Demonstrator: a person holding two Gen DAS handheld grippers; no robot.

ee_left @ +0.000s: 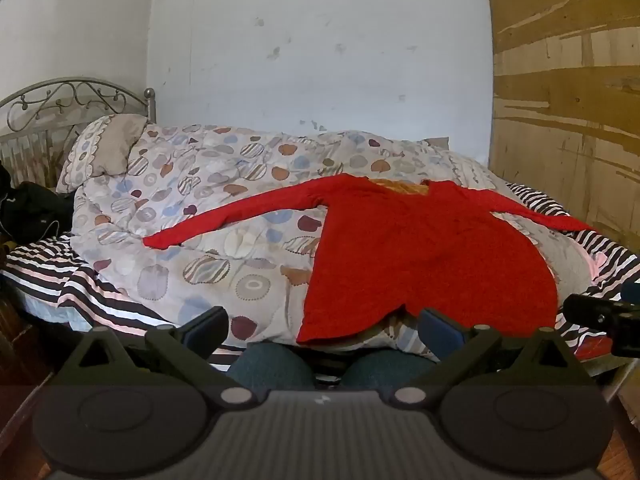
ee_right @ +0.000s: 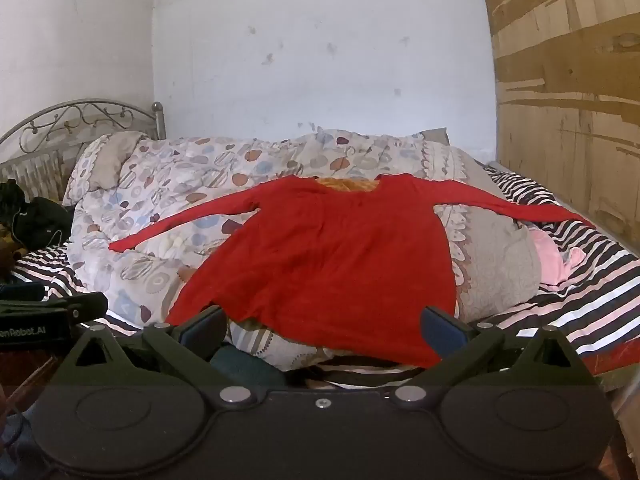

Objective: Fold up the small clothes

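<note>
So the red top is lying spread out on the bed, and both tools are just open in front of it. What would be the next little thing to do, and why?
Probably reach the left tool toward the left sleeve. The red top lies flat with both sleeves stretched out, nothing is gripped, and folding usually starts by bringing a sleeve across the body.

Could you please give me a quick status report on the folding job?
Left gripper and right gripper open, empty, short of the bed. Red long-sleeved top spread flat on the duvet, sleeves out, unfolded. Nothing on top of it.
</note>
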